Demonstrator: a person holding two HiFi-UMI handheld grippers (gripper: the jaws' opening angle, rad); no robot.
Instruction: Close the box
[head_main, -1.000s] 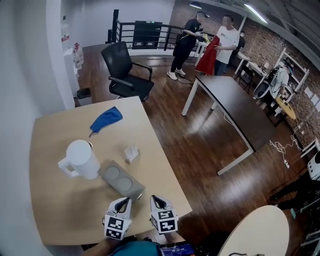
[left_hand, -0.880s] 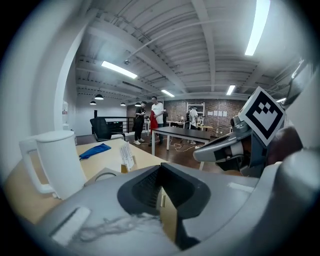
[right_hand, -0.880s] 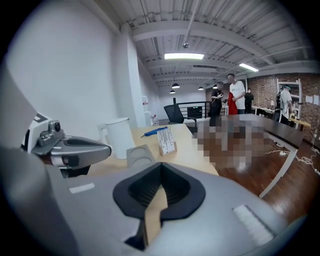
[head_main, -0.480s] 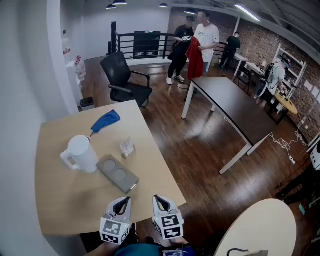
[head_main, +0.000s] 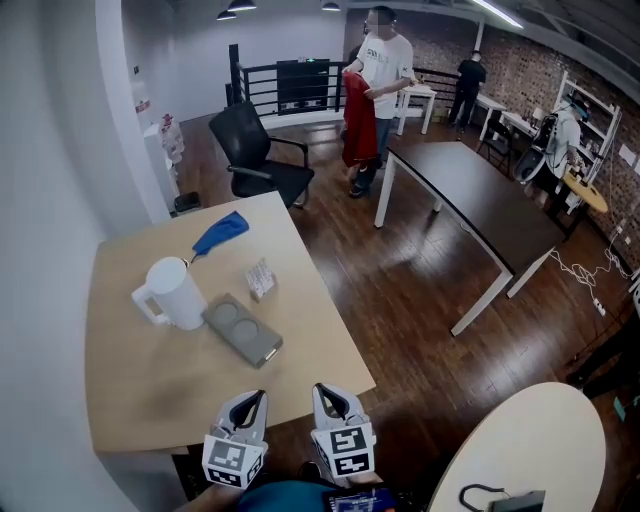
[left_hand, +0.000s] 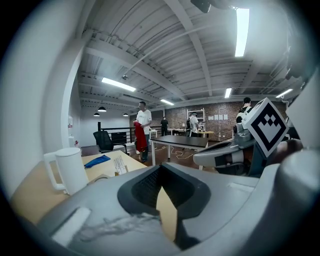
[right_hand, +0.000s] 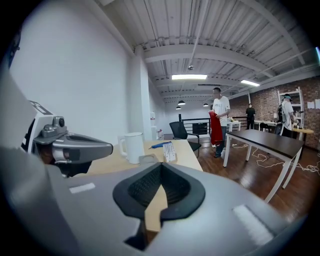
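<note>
At the near table edge, left gripper (head_main: 249, 399): jaws pressed together, nothing between them.
Right gripper (head_main: 326, 393): just beside the left one, jaws likewise closed on nothing.
Box (head_main: 243, 329): flat and grey, two round recesses facing up; lay on the wooden table (head_main: 140, 400) ahead of both grippers, touched by neither.
White jug (head_main: 177, 294): stood upright just beside the box, handle toward the left.
Small white packet (head_main: 261, 279): near the box's far side, apart from it.
Blue cloth (head_main: 221, 234): lay by the far table edge.
Office chair (head_main: 262, 152): black, beyond the table.
Person (head_main: 380, 55): held a red garment, well away.
</note>
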